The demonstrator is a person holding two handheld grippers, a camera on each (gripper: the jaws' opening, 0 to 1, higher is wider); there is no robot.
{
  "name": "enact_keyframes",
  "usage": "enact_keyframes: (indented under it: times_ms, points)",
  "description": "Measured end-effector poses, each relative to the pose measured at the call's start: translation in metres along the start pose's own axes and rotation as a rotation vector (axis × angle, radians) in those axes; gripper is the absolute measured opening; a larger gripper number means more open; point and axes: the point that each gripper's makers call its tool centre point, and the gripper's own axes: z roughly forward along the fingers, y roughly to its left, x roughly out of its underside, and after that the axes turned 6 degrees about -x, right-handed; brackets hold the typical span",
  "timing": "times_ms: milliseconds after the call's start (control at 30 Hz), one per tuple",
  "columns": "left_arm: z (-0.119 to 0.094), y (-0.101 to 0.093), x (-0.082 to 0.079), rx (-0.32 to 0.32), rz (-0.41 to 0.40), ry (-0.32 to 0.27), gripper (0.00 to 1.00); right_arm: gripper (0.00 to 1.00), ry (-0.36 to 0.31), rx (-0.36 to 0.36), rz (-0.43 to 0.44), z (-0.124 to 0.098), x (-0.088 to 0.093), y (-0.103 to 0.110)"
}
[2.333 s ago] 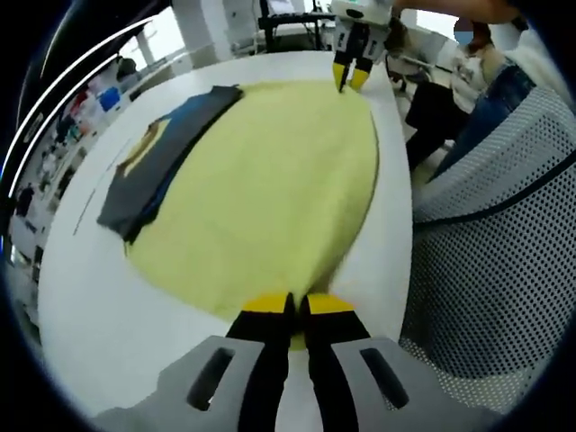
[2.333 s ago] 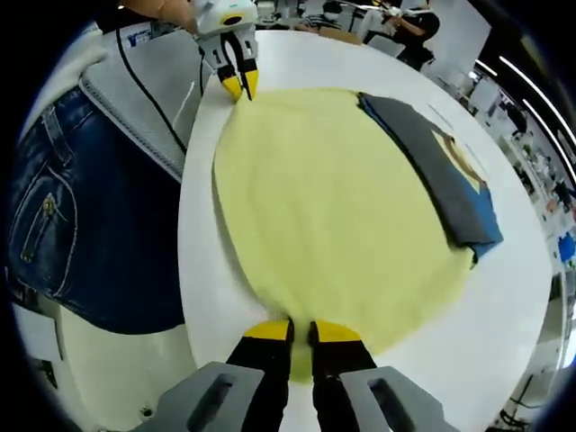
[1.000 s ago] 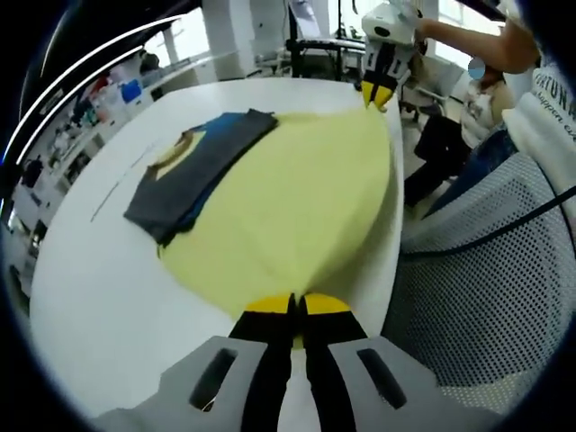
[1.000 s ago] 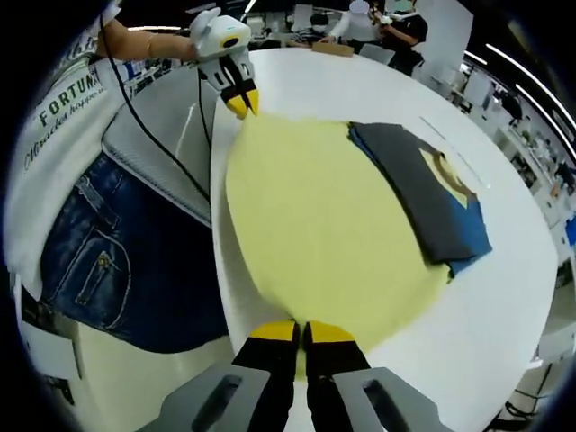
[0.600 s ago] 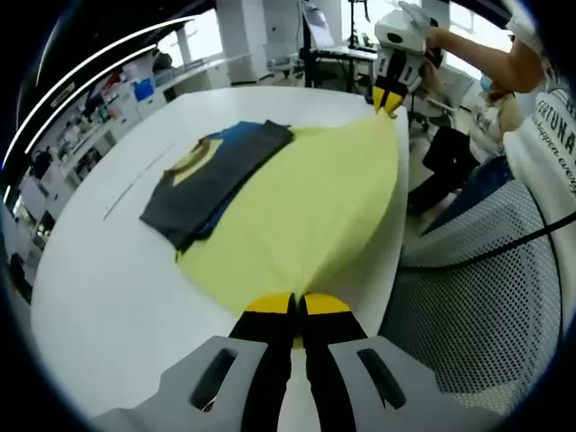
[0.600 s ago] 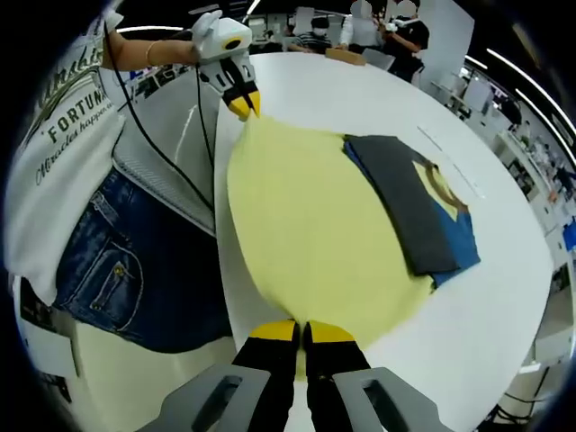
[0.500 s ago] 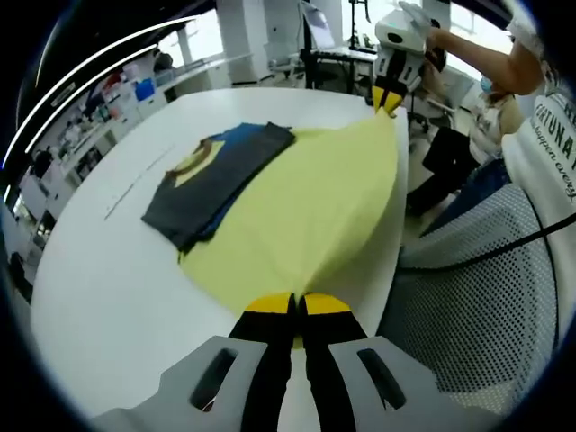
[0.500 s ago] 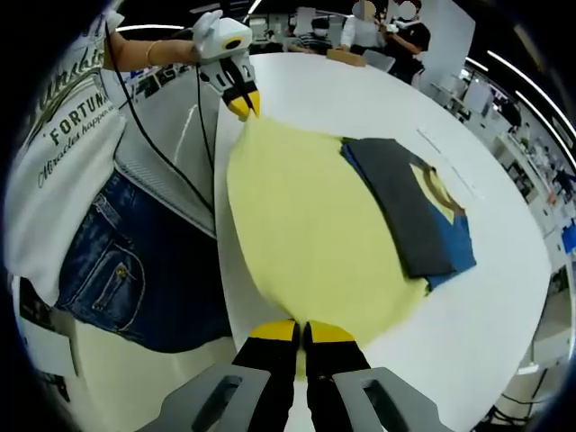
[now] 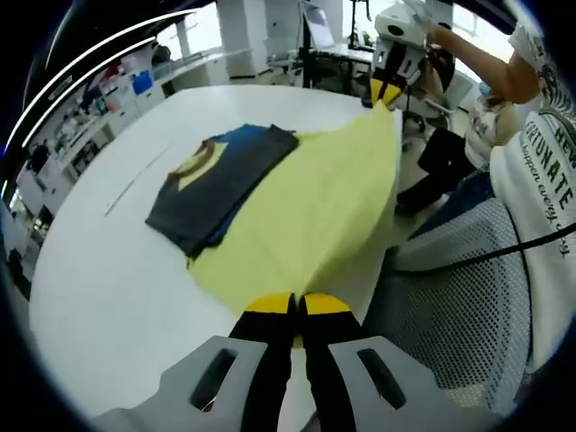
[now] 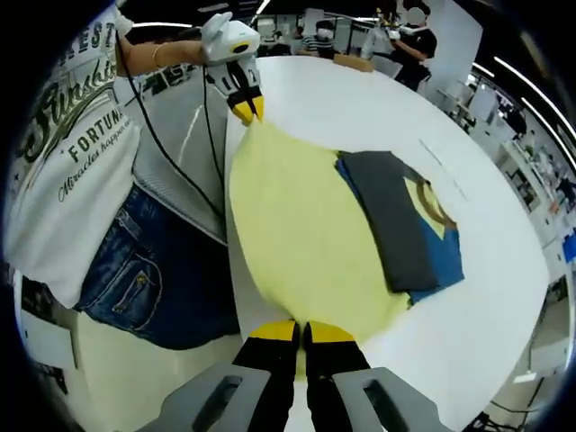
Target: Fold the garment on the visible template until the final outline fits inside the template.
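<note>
A yellow cloth template (image 9: 306, 207) (image 10: 297, 234) is stretched between both grippers, its near edge lifted off the white table (image 9: 117, 261) (image 10: 378, 108). On its far part lies a folded grey and blue garment (image 9: 216, 180) (image 10: 405, 229) with a yellow collar. My left gripper (image 9: 295, 306) is shut on one corner of the cloth; in the right gripper view it is seen far off (image 10: 245, 110). My right gripper (image 10: 301, 331) is shut on the other corner and appears at the top of the left gripper view (image 9: 382, 90).
A mesh chair back (image 9: 459, 297) (image 10: 180, 135) stands close beside the table edge. The person in jeans (image 10: 144, 270) and a printed white shirt (image 9: 540, 162) stands between chair and table. Desks, shelves and other people fill the room behind.
Both grippers have pulled the yellow cloth toward the table edge and lifted its near edge; the folded garment has ridden along with it, now nearer the person.
</note>
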Motion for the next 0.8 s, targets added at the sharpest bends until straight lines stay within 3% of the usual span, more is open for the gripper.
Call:
enact_keyframes:
  times_ms: [167, 367, 600, 800]
  points:
    - [-0.008, 0.000, -0.005, 0.011, -0.043, -0.012, 0.00, 0.00, 0.011, -0.003, -0.006, -0.005, -0.002, 0.003]
    - [-0.014, -0.001, -0.005, 0.009, -0.080, 0.016, 0.00, 0.00, 0.007, -0.017, -0.023, -0.010, -0.007, 0.009]
    - [-0.020, -0.003, -0.008, 0.016, -0.064, 0.010, 0.00, 0.00, 0.008, -0.004, -0.031, -0.016, -0.009, 0.007]
    - [-0.024, 0.010, -0.019, -0.019, -0.073, -0.014, 0.00, 0.00, -0.002, 0.043, -0.066, -0.022, -0.016, -0.004]
